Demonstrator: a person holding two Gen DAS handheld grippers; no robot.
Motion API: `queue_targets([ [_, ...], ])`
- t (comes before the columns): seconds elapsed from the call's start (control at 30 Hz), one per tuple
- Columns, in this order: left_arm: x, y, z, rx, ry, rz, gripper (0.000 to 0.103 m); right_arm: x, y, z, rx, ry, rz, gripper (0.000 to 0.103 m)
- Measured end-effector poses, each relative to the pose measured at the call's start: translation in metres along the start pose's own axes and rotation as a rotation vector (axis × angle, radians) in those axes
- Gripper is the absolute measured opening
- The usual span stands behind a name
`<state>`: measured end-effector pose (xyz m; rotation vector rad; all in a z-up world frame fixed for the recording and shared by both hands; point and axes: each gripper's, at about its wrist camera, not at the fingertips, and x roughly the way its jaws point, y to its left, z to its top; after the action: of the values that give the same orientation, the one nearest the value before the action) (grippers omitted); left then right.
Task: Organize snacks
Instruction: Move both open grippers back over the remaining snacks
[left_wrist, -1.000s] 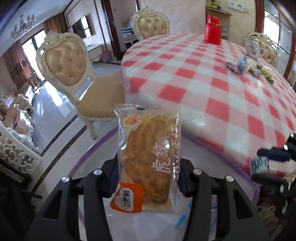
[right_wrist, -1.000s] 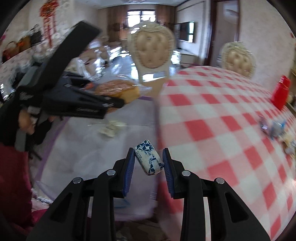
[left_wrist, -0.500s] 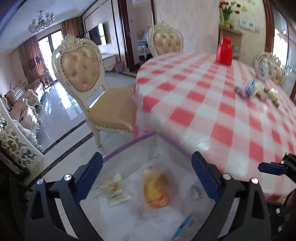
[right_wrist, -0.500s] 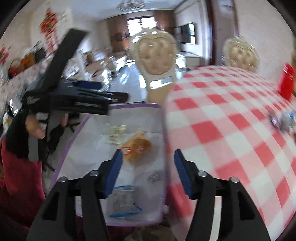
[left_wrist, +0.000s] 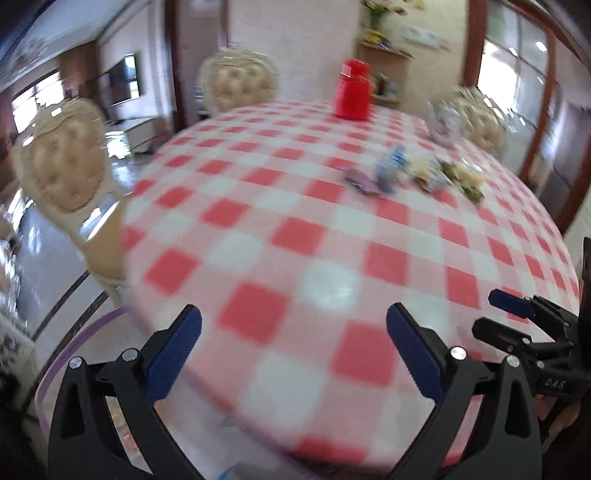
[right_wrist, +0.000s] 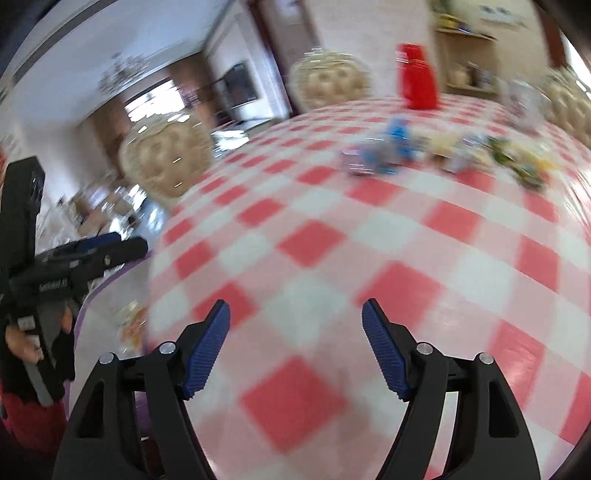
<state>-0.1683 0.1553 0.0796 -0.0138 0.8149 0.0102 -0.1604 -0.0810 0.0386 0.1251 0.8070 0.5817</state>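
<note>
Both views are motion-blurred. My left gripper (left_wrist: 293, 349) is open and empty above the near edge of the red-and-white checked table (left_wrist: 295, 236). My right gripper (right_wrist: 295, 343) is open and empty over the same table edge. A cluster of small wrapped snacks (left_wrist: 410, 175) lies far across the table; it also shows in the right wrist view (right_wrist: 436, 151). A clear bin with a purple rim (right_wrist: 107, 284) sits below the table's left edge, with snack packets (right_wrist: 131, 321) blurred inside. The left gripper (right_wrist: 88, 251) shows at the left of the right wrist view.
A red jar (left_wrist: 352, 90) stands at the table's far side, with a glass teapot (left_wrist: 445, 122) to its right. Cream tufted chairs (left_wrist: 62, 166) stand around the table. The right gripper (left_wrist: 517, 317) shows at the right edge of the left wrist view.
Both grippers opened and dropped the bread packet and the small blue-white snack into the bin. Both have since swung up and toward the table.
</note>
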Motion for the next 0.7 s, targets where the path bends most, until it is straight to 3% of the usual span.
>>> queue_targets([
  [0.13, 0.041, -0.054, 0.034, 0.070, 0.020, -0.056, 0.100, -0.007, -0.046, 0.003, 0.073, -0.011, -0.068, 0.075],
  [0.3, 0.100, -0.097, 0.082, 0.140, -0.001, -0.034, 0.100, -0.006, -0.094, 0.025, 0.097, -0.033, -0.177, 0.079],
  [0.53, 0.179, -0.110, 0.146, 0.098, -0.002, 0.009, 0.100, 0.012, -0.198, 0.086, 0.229, -0.050, -0.335, 0.080],
  [0.7, 0.214, -0.117, 0.177, 0.104, 0.010, 0.010, 0.100, 0.033, -0.248, 0.117, 0.301, -0.077, -0.350, 0.080],
])
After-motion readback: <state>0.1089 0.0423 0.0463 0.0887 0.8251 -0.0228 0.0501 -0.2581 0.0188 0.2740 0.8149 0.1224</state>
